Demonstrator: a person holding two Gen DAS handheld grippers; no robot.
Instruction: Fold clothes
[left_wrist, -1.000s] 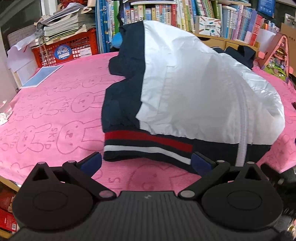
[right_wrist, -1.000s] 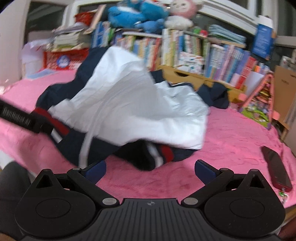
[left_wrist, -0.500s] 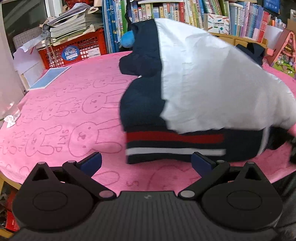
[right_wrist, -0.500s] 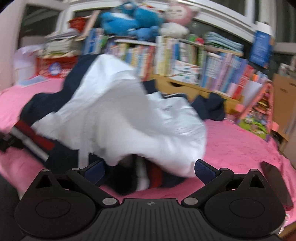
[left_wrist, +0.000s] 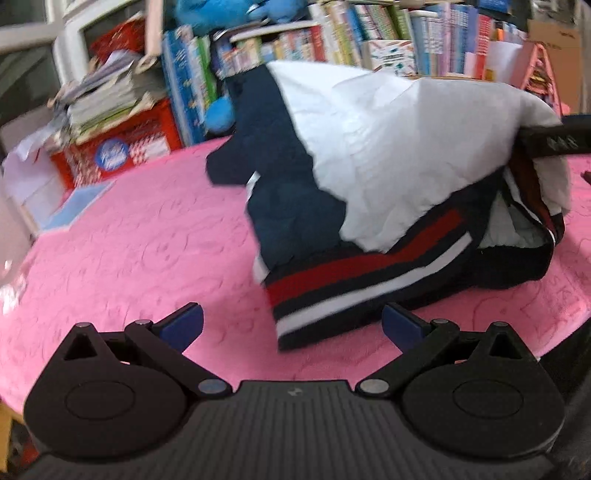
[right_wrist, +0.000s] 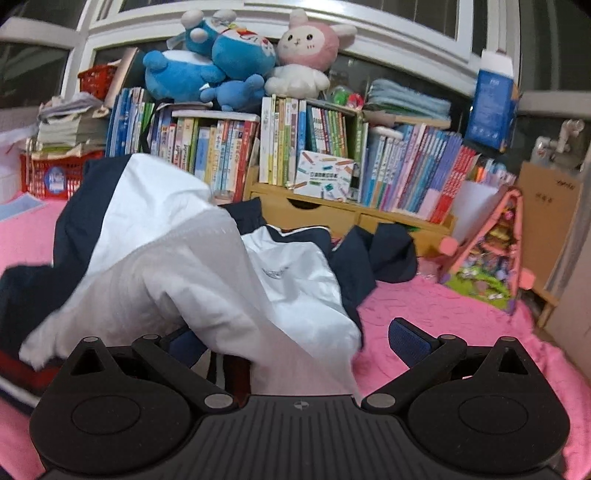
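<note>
While draped over pink cover (left_wrist: 129, 240): one jacket (left_wrist: 388, 155), two spread grippers.

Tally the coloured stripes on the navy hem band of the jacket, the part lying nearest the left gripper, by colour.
Red stripe: 1
White stripe: 1
Total: 2
</note>
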